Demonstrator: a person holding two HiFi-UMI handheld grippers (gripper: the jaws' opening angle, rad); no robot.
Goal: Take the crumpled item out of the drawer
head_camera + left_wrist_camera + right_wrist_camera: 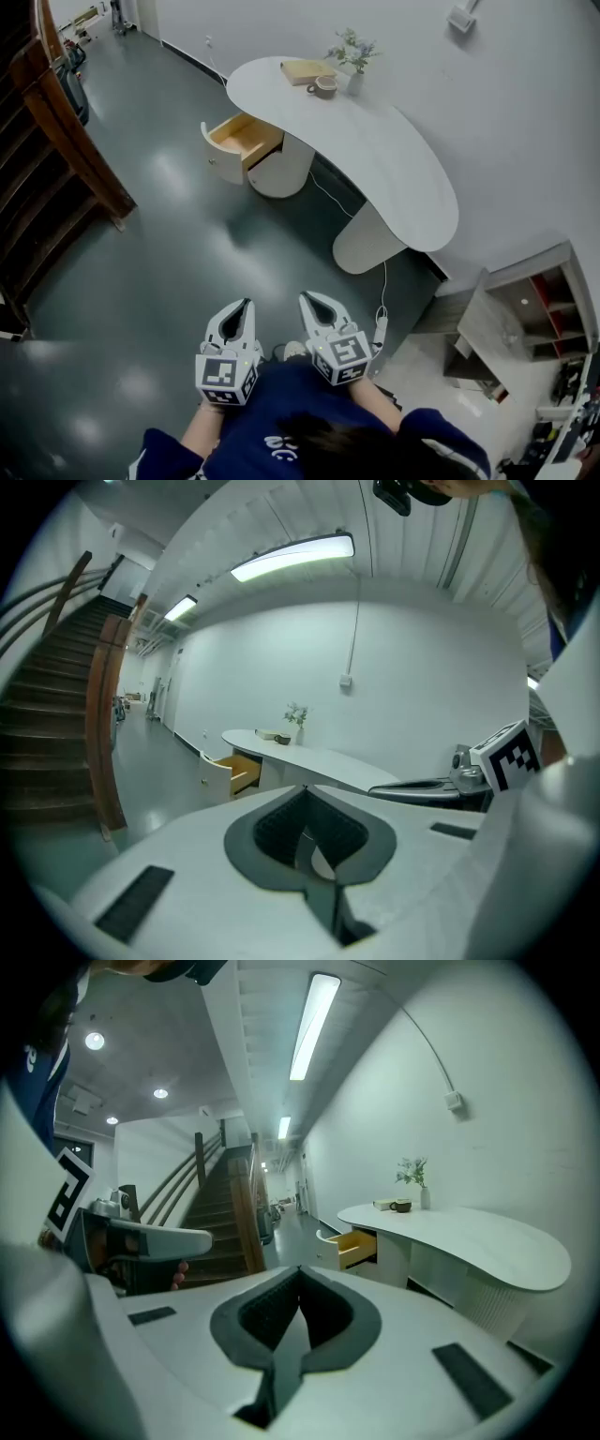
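Two closed, empty tongs, left tongs (247, 306), right tongs (307, 299), one open drawer (246, 141), one white desk (375, 141)

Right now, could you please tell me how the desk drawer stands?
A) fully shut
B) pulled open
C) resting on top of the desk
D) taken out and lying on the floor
B: the drawer sticks out from the end of the desk, and its wooden inside shows.
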